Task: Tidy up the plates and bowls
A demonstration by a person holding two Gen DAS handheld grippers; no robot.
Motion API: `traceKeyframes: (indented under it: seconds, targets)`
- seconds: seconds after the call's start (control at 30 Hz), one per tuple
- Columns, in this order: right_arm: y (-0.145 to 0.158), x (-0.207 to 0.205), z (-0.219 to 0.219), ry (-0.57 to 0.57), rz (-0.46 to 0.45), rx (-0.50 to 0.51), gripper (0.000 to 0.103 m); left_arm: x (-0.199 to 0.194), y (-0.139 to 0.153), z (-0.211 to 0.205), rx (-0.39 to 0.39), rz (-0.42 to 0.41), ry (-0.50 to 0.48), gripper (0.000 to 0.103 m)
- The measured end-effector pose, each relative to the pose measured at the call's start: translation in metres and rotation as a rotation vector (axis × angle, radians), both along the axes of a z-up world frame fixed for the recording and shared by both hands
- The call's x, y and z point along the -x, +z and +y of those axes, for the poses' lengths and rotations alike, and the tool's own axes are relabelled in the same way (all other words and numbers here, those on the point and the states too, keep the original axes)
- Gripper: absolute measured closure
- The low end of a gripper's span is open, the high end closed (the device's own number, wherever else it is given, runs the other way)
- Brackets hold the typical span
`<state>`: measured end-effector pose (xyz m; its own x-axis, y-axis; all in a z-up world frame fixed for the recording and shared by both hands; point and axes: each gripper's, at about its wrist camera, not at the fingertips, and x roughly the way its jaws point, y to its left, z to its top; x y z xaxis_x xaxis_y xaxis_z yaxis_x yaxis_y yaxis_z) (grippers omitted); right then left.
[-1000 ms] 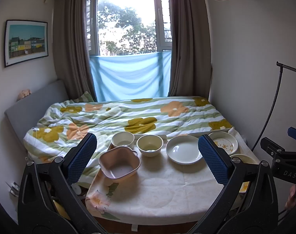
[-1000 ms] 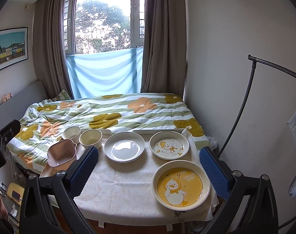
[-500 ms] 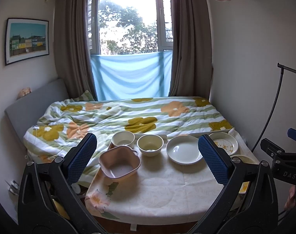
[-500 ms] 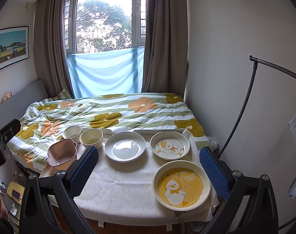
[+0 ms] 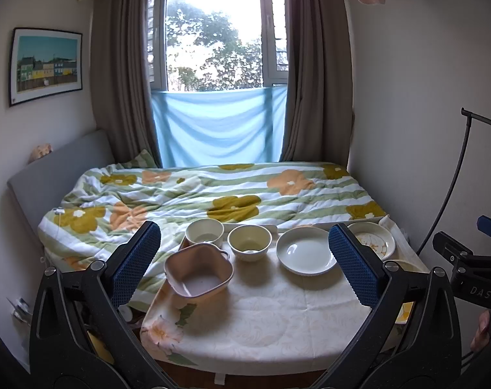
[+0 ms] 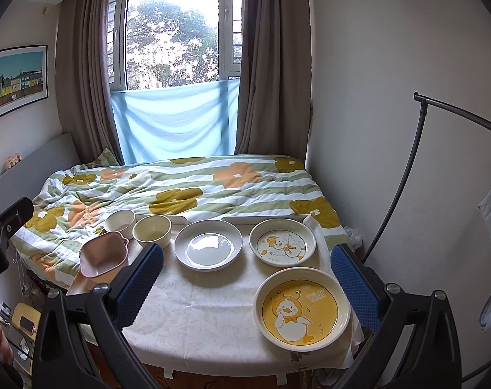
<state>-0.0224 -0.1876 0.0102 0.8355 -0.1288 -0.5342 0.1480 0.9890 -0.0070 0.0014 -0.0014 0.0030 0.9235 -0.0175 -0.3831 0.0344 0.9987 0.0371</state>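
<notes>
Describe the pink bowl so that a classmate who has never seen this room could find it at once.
Start at the table at the foot of the flowered bed. The pink bowl sits at the table's left end, in front of the two round cream bowls. It alone is pink and squarish with small side handles.

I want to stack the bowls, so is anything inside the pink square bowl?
The pink square bowl looks empty: its bare pale floor shows in the left wrist view. Its near wall hides the inner front corner, so that part is unseen.
</notes>
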Motion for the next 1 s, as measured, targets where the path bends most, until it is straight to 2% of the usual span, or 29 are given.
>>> traceKeyframes:
  seconds: [0.47,0.6,0.77,0.9,1.0]
  targets:
    - [0.004,0.001,0.0,0.004,-0.001,-0.005,0.0,0.001,0.001,0.003,0.001,-0.009,0.002,0.0]
    - [0.014,0.001,0.002,-0.005,-0.003,-0.029,0.0,-0.004,0.002,0.003,0.002,0.02,-0.011,0.0]
    - [0.016,0.004,-0.011,-0.075,0.02,-0.047,0.0,-0.024,0.001,-0.004,-0.006,0.057,-0.086,0.0]
    - [-0.007,0.012,-0.032,-0.157,0.096,-0.062,0.0,-0.044,-0.012,-0.017,0.025,0.07,-0.196,0.0]
    - [-0.032,0.016,-0.054,-0.2,0.173,-0.078,0.0,-0.062,-0.031,-0.041,0.019,0.13,-0.258,0.0]
